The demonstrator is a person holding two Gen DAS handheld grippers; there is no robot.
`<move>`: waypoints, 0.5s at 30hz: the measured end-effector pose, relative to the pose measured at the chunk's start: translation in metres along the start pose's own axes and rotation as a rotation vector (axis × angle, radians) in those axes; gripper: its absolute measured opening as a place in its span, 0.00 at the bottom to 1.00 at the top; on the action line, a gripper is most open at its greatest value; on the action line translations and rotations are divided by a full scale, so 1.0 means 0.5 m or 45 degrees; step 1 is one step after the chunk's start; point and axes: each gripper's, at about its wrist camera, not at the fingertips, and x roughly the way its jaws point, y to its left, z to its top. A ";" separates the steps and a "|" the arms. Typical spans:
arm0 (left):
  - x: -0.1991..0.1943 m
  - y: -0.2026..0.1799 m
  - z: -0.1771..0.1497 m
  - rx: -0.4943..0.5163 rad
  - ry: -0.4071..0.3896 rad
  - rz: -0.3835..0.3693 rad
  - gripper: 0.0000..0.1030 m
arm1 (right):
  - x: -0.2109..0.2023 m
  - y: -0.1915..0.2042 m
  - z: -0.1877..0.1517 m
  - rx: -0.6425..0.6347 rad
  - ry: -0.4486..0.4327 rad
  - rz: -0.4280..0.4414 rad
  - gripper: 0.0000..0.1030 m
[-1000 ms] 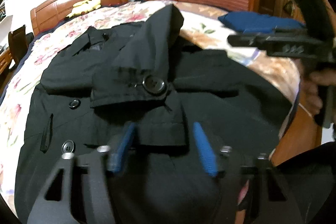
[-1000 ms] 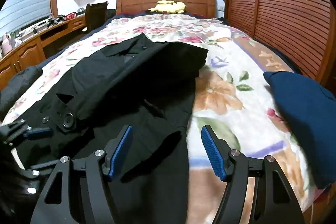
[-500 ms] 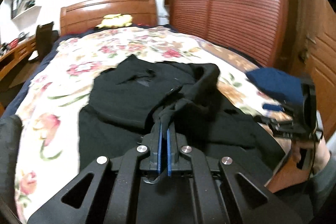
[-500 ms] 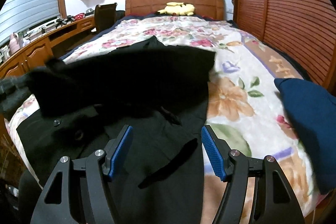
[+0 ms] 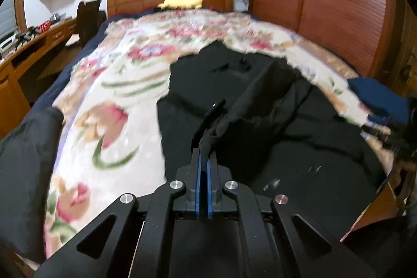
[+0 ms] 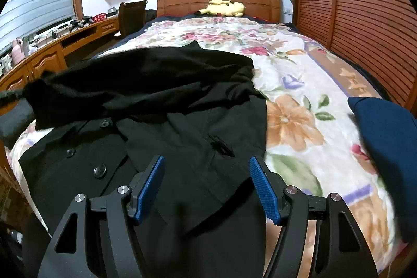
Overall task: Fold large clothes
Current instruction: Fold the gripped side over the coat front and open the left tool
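Left wrist view: left gripper [image 5: 203, 160] clamps the black coat's [image 5: 260, 121] sleeve, stretched far-right toward its shoulder; coat lies lengthwise on the bed [image 5: 104, 100]. Right gripper [image 6: 207, 186] gapes empty over the near hem.

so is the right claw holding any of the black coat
No, the right claw stands open above the black coat, with its blue pads clear of the cloth.

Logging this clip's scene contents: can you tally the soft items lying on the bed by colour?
Black: 1, the black coat
Navy blue: 1, the folded navy garment
Yellow: 1, the yellow plush toy
Dark grey: 1, the dark grey garment at the bed's edge
Total: 4
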 end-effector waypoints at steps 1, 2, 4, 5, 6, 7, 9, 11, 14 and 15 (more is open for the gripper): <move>0.010 0.007 -0.011 -0.007 0.023 0.003 0.04 | 0.001 0.000 0.001 0.002 0.001 0.001 0.67; 0.019 0.011 -0.020 -0.010 0.043 0.003 0.04 | 0.002 0.001 0.001 0.002 0.000 0.001 0.67; 0.035 0.017 -0.033 -0.007 0.076 0.020 0.04 | 0.004 0.004 0.002 0.000 0.000 0.003 0.67; 0.043 0.022 -0.039 -0.010 0.089 0.039 0.04 | 0.006 0.007 0.001 -0.004 0.003 0.004 0.67; 0.049 0.025 -0.043 -0.022 0.103 0.056 0.04 | 0.007 0.011 0.001 -0.009 0.005 0.003 0.67; 0.055 0.027 -0.044 -0.028 0.110 0.061 0.04 | 0.010 0.013 0.000 -0.015 0.008 0.002 0.67; 0.064 0.031 -0.045 -0.026 0.119 0.095 0.05 | 0.014 0.018 0.001 -0.024 0.014 0.001 0.67; 0.063 0.034 -0.046 -0.013 0.099 0.114 0.25 | 0.016 0.023 0.001 -0.037 0.018 -0.005 0.67; 0.046 0.038 -0.048 -0.023 0.040 0.083 0.56 | 0.019 0.029 0.003 -0.054 0.021 -0.002 0.67; 0.041 0.038 -0.050 -0.024 0.030 0.081 0.58 | 0.020 0.032 0.003 -0.060 0.022 -0.004 0.67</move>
